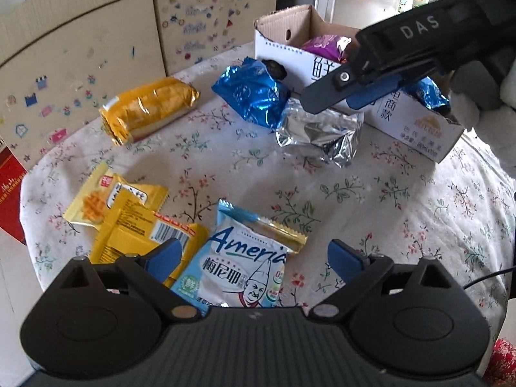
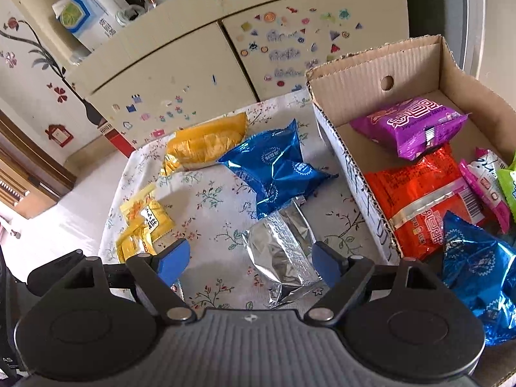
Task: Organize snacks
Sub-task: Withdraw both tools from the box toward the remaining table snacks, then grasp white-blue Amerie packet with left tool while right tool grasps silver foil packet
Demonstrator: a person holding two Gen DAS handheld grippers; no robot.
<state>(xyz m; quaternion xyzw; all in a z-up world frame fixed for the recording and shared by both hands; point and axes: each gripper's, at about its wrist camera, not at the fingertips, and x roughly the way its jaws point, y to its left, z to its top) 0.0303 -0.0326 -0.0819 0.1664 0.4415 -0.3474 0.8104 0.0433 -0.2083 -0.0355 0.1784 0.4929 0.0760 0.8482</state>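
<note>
Left claw [image 1: 254,258] hides the Ameria packet's [image 1: 245,267] lower edge

The left wrist camera looks steeply down from close above the floral table [image 1: 371,200], facing the cardboard box [image 1: 416,129] at one o'clock. The right wrist camera tilts down likewise, nearer the box [image 2: 342,161], now at two o'clock. Both share the silver packet [image 1: 319,135] [image 2: 283,251] and blue packet [image 1: 254,92] [image 2: 277,167].

Loose snack packets [image 1: 245,267] on cloth, others boxed [image 2: 416,125] — flat
</note>
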